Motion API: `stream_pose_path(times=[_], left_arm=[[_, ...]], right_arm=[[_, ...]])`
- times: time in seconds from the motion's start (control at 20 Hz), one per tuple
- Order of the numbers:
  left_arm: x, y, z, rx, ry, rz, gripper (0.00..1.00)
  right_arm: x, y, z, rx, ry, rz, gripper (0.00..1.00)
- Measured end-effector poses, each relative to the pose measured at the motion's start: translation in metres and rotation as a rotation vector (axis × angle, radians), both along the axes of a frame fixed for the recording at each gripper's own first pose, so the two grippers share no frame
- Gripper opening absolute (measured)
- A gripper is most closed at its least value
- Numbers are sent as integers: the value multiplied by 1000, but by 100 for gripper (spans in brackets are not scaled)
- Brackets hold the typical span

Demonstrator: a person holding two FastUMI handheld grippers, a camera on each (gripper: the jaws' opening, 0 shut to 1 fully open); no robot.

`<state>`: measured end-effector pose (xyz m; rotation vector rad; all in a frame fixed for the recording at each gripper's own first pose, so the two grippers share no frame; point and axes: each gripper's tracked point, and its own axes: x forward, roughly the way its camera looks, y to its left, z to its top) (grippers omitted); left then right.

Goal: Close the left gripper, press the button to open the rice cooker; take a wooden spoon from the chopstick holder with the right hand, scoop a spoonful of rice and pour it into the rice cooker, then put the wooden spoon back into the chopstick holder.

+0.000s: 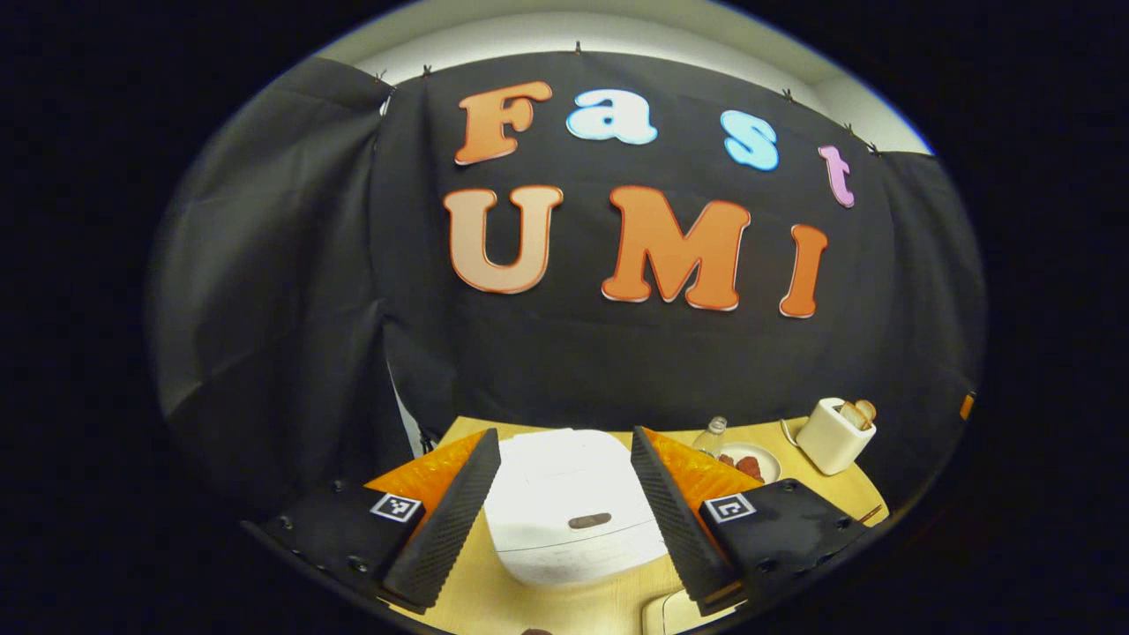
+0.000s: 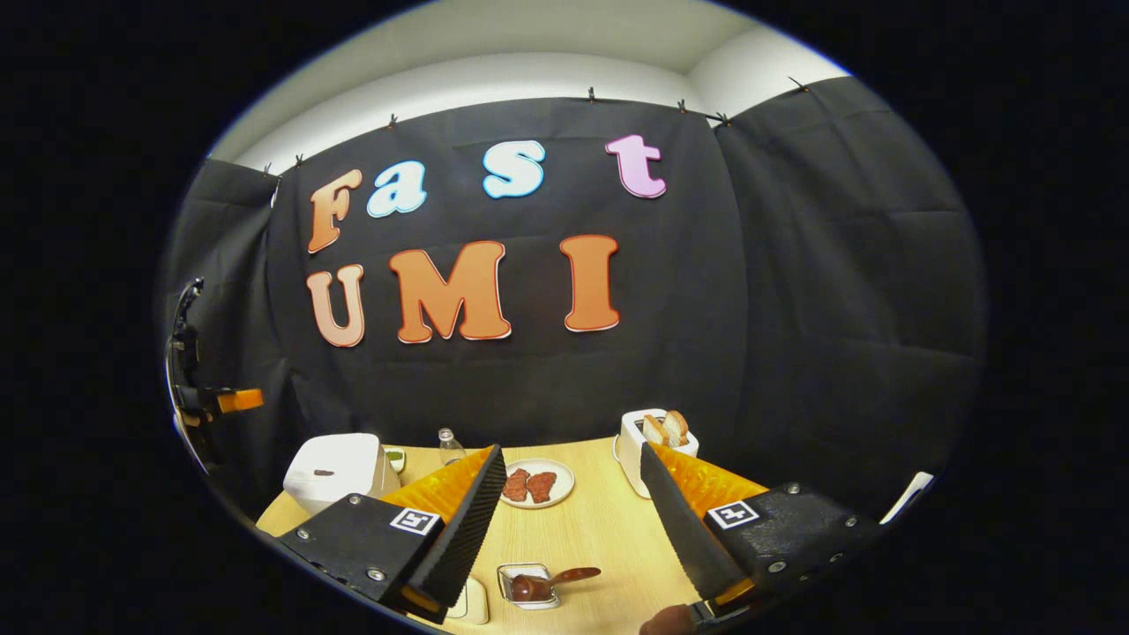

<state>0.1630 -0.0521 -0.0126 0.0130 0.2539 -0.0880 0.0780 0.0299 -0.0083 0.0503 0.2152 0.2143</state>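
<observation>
Both claws gape empty: left claw (image 1: 564, 511) frames the shut rice cooker (image 1: 573, 516); right claw (image 2: 573, 520) hides the table's (image 2: 600, 529) edge.

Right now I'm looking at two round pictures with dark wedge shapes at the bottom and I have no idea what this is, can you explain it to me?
No robot here: a person holds a two-finger gripper in each hand, and each gripper carries a wide-angle camera looking forward along its own fingers. Those wedges are the fingers.

The left gripper view shows the left gripper, open, with the closed white rice cooker straight ahead between its fingers.

The right gripper view shows the right gripper, also open and holding nothing. Ahead of it on the wooden table lie a small clear holder with a wooden spoon resting in it, a plate of reddish food, a white toaster with bread, a small bottle, and the rice cooker off to the left.
</observation>
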Motion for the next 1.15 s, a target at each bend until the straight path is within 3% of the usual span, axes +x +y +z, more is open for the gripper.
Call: stream_pose_path(times=[0.1,0.15,0.25,0.3,0.35,0.5,1.15], left_arm=[[-21,25,34,12,-53,30,100],[-33,34,46,19,-72,37,100],[-57,52,64,23,-94,55,100],[-67,61,71,28,-109,65,100],[-77,70,78,39,-128,71,100],[-96,86,88,51,-161,86,100],[-101,86,93,36,-188,48,100]], right_arm=[[-2,5,19,-8,-33,7,100],[-3,10,29,-8,-53,13,95],[-9,20,45,0,-83,35,100],[-12,27,52,7,-95,48,95],[-15,31,57,14,-107,58,100],[-20,38,66,1,-143,65,95],[-38,42,62,-15,-142,44,95]])
